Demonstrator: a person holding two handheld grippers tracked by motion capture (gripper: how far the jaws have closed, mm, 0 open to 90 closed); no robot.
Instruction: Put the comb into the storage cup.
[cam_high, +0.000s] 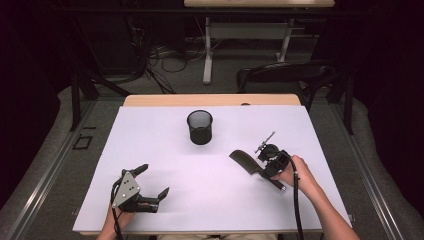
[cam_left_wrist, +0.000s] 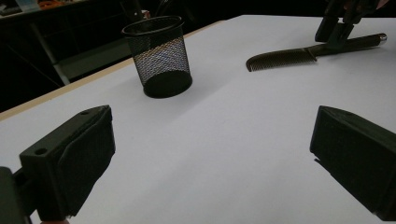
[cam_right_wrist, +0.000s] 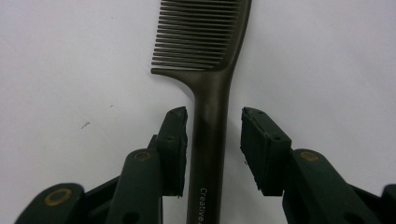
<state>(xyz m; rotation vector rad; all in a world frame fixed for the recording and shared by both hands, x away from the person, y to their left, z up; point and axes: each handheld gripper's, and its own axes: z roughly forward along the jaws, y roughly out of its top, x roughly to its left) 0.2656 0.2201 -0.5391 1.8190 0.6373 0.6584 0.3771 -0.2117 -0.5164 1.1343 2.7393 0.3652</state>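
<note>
A dark comb (cam_high: 245, 162) lies flat on the white table (cam_high: 210, 200), right of centre, teeth toward the middle. In the right gripper view its handle (cam_right_wrist: 212, 93) runs between my two jaws. My right gripper (cam_right_wrist: 215, 113) straddles the handle: one pad sits right against it and the other stands a small gap off, so there is no squeeze. From above, that gripper (cam_high: 262, 170) sits low over the comb's handle end. My left gripper (cam_high: 155, 179) rests near the front left with its jaws wide apart and nothing between them (cam_left_wrist: 212, 154).
A black mesh cup (cam_high: 200, 127) stands upright at the table's middle back, also seen as the cup (cam_left_wrist: 159, 56) ahead of the left gripper. The comb (cam_left_wrist: 285, 58) lies to its right. A dark chair (cam_high: 285, 72) and desk legs stand beyond the far edge.
</note>
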